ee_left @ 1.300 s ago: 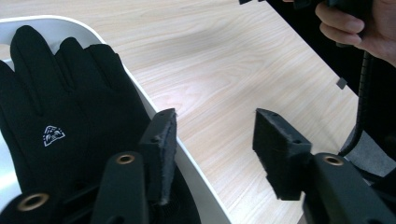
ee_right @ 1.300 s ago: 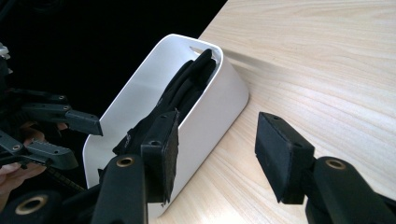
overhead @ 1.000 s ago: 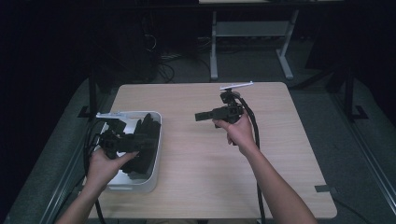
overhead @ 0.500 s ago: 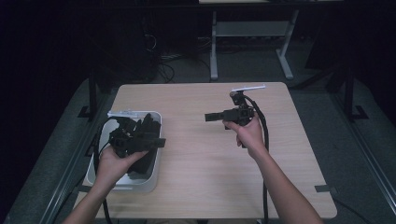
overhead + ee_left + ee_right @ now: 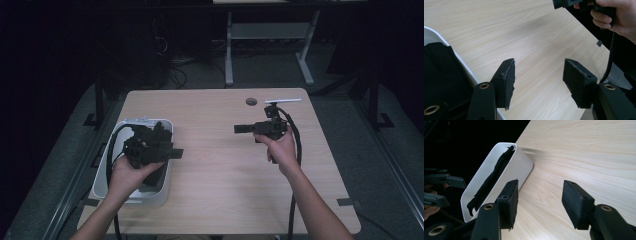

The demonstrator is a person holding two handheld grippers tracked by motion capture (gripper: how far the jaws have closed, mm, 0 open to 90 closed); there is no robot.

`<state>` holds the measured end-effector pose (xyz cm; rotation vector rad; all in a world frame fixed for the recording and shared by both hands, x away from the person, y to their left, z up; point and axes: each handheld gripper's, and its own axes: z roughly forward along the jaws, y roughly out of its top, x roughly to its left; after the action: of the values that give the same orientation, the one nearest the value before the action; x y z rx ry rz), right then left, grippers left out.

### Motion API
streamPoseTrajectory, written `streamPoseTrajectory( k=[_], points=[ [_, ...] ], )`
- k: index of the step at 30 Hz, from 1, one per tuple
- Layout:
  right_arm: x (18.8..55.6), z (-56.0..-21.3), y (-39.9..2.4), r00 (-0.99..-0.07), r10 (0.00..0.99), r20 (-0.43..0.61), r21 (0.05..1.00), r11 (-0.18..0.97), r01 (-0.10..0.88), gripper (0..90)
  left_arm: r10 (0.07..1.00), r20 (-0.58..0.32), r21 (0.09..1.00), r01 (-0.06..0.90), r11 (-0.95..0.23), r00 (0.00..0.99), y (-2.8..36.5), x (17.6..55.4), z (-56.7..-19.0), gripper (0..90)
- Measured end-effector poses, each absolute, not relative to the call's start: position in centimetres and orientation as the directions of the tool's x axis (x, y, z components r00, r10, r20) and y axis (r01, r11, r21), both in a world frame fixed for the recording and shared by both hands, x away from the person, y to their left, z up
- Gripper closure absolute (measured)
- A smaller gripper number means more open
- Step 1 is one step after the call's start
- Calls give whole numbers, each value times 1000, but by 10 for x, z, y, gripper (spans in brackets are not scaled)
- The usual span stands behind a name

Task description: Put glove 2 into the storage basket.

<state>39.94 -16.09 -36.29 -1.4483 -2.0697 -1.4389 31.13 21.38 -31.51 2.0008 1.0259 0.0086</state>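
Pale wood-grain table [image 5: 220, 170], glossy white rounded tub [image 5: 499, 165] of black cloth [image 5: 491, 180], left tongs [image 5: 537, 80] and right tongs [image 5: 539, 202] released, foam-padded.

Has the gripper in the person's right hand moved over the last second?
Yes. The right gripper has slid toward the table's right edge and slightly nearer the person; its jaws stand open, holding nothing.

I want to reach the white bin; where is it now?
In the high view the bin sits at the table's left edge, holding dark cloth, under the left gripper.
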Motion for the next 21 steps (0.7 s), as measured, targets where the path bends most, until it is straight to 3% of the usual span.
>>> streamPoseTrajectory(
  k=[21],
  points=[
    [388, -375, -200, -431, 606, 669, 560, -29, 828, 466, 610, -359, 680, 645, -347, 706, 169, 311, -328, 408]
  ],
)
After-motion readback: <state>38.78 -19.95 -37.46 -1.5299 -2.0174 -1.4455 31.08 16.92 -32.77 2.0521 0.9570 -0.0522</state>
